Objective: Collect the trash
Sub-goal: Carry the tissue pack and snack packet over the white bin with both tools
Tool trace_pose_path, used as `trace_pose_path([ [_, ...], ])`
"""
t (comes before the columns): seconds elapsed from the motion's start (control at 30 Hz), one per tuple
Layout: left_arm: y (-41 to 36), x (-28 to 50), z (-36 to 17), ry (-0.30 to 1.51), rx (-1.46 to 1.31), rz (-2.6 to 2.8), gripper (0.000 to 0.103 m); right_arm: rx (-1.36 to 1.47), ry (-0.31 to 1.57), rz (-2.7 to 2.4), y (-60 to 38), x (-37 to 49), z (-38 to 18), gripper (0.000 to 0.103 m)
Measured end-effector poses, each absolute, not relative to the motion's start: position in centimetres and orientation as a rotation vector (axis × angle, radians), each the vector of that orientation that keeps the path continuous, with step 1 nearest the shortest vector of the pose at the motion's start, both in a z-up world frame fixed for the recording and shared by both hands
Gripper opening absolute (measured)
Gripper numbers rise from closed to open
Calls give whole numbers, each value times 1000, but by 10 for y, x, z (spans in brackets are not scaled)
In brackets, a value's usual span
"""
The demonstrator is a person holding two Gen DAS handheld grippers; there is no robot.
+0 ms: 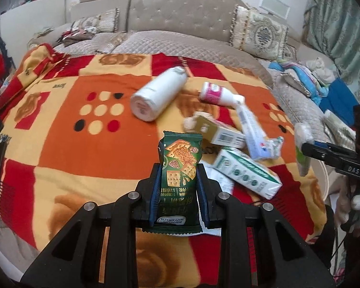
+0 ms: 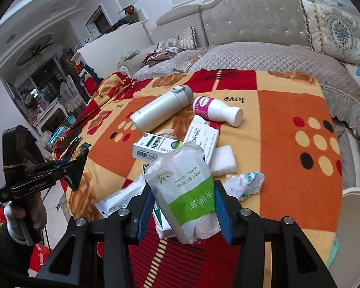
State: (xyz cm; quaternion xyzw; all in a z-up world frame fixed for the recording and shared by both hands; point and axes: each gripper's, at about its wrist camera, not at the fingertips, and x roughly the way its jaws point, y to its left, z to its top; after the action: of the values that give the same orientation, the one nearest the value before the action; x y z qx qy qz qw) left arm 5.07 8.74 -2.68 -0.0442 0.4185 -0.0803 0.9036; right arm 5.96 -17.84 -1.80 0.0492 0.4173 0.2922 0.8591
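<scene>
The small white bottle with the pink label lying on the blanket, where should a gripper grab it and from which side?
The small white bottle lies on its side on the blanket, so I'd come down from above and close across its wide labelled body, not the narrower neck. The side facing the white flask is open; the box crowds the near side, so keep the fingers clear of it.

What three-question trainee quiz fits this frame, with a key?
1. True or false: the left gripper grips a green biscuit packet.
2. What does the right gripper hold? A) thermos B) tissue pack C) sponge
3. Fill in: the white thermos lies on its ____ on the blanket.

Key: 1 true; 2 B, the tissue pack; 3 side.
</scene>
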Motion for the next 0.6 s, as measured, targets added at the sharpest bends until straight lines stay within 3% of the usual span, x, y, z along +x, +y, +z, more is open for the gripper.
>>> trace_pose_path([
  [0.6, -59, 59, -26, 876, 12, -426, 25, 157, 875, 463, -251, 33, -26, 46],
])
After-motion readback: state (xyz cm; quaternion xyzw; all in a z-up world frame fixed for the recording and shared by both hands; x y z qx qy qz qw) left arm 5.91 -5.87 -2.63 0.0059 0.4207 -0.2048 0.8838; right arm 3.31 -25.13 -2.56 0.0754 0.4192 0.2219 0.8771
